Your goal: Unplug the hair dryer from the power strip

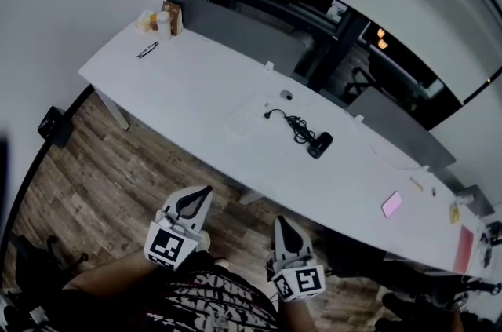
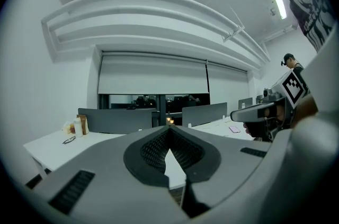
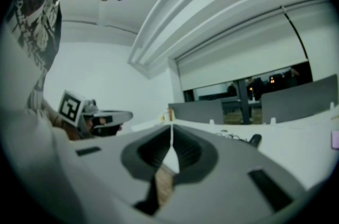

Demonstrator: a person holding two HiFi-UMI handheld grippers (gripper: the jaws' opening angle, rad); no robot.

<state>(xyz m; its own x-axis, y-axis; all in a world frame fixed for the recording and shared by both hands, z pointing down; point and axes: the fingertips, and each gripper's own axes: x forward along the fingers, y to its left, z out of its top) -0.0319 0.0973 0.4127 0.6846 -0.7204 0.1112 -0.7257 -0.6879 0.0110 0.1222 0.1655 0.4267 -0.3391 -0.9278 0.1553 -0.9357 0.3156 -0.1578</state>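
l gripper (image 1: 199, 194) & r gripper (image 1: 282, 223) both clenched, empty, hair dryer (image 1: 320, 144) on desk (image 1: 188, 79), well apart

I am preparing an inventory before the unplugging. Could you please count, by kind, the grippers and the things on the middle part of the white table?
Grippers: 2, the left gripper and the right gripper
Hair dryer with its cable: 1
Power strip: 1
Small round item: 1
Total: 5
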